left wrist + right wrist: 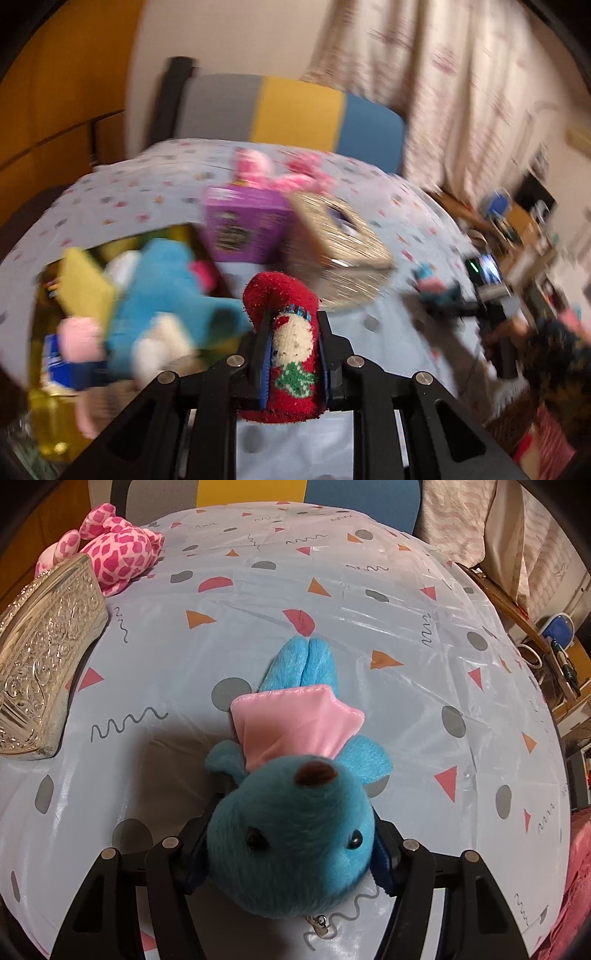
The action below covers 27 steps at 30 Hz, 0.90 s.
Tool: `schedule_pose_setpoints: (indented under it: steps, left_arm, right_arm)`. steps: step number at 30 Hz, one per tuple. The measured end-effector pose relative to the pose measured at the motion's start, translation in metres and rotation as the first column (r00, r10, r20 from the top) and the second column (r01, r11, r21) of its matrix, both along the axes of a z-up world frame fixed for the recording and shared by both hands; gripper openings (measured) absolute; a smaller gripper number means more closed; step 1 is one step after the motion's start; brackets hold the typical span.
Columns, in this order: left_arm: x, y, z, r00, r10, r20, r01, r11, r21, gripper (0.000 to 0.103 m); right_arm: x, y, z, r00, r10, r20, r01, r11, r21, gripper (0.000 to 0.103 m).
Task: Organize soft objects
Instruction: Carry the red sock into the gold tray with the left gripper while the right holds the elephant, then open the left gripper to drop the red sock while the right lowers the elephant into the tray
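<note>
In the left wrist view my left gripper (pixel 293 321) is shut on a red fuzzy sock (pixel 280 291) with a white figure and a green patch, held up above the table. A bin (pixel 48 424) at the lower left holds several soft things, among them a blue plush (pixel 162 295). In the right wrist view a blue plush bear (pixel 291 834) with a pink cloth (pixel 291 720) on its body lies on the tablecloth (pixel 369 590). My right gripper (pixel 293 845) points steeply down with its fingers (pixel 382 864) pressed against both sides of the bear's head.
A purple box (pixel 240 229) and an ornate silver box (pixel 340 236) stand mid-table, with a pink spotted plush (pixel 114 550) behind the silver box (pixel 48 657). A grey, yellow and blue chair back (pixel 295 110) stands beyond the table. Shelves with clutter line the right side.
</note>
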<state>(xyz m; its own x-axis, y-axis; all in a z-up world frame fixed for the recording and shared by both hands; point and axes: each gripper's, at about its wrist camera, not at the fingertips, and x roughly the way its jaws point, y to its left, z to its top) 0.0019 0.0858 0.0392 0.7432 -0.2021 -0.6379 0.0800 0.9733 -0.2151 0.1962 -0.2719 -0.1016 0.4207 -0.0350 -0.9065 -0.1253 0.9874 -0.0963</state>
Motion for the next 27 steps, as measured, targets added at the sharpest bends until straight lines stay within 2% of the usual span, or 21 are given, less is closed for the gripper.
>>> schedule_pose_setpoints:
  steps: [3,5,9,11,12,13,15,16,20,22,24,27]
  left_arm:
    - [-0.007,0.045,0.004,0.994,0.109,0.011,-0.109,0.994,-0.032,0.020]
    - [-0.010,0.079,0.002,0.980,0.197,0.003,-0.197,0.980,-0.041,0.020]
    - [-0.010,0.130,-0.017,0.946,0.321,-0.048,-0.323,0.946,-0.032,0.020]
    - [-0.007,0.144,-0.032,0.936,0.340,-0.096,-0.343,0.939,-0.017,0.023]
    - [-0.007,0.149,-0.041,0.931,0.344,-0.122,-0.350,0.937,-0.025,0.030]
    - [-0.007,0.151,-0.047,0.929,0.345,-0.136,-0.351,0.936,-0.023,0.045]
    - [-0.007,0.151,-0.060,0.923,0.355,-0.147,-0.356,0.934,0.021,0.060]
    - [-0.007,0.150,-0.065,0.919,0.363,-0.150,-0.363,0.931,0.031,0.060]
    - [-0.009,0.152,-0.072,0.914,0.384,-0.129,-0.384,0.923,0.030,0.060]
    - [-0.011,0.151,-0.071,0.909,0.400,-0.116,-0.399,0.916,0.029,0.066]
    - [-0.013,0.152,-0.067,0.908,0.407,-0.099,-0.406,0.913,0.035,0.070]
    - [-0.018,0.150,-0.058,0.903,0.425,-0.061,-0.423,0.905,0.052,0.073]
  right_arm:
    - [-0.002,0.003,0.001,1.000,-0.013,-0.011,0.013,1.000,-0.012,0.067]
    - [-0.004,0.004,0.002,0.999,-0.023,-0.025,0.023,1.000,-0.007,0.066]
    - [-0.007,0.003,0.005,0.997,-0.055,-0.048,0.055,0.999,0.001,0.063]
    - [-0.011,0.002,0.011,0.996,-0.088,-0.027,0.088,0.996,0.003,0.061]
    - [-0.013,0.001,0.017,0.995,-0.097,-0.004,0.097,0.995,0.013,0.061]
    - [-0.017,-0.001,0.026,0.993,-0.111,0.028,0.110,0.993,0.037,0.060]
    - [-0.026,-0.001,0.043,0.990,-0.120,0.080,0.112,0.989,0.091,0.060]
    - [-0.033,0.003,0.058,0.986,-0.107,0.124,0.091,0.988,0.126,0.060]
    - [-0.054,0.032,0.107,0.963,-0.033,0.268,-0.010,0.987,0.160,0.060]
    - [-0.061,0.052,0.131,0.941,0.017,0.337,-0.084,0.979,0.185,0.060]
    - [-0.069,0.085,0.150,0.918,0.099,0.384,-0.190,0.960,0.206,0.060]
    - [-0.077,0.139,0.162,0.873,0.250,0.418,-0.350,0.920,0.180,0.061]
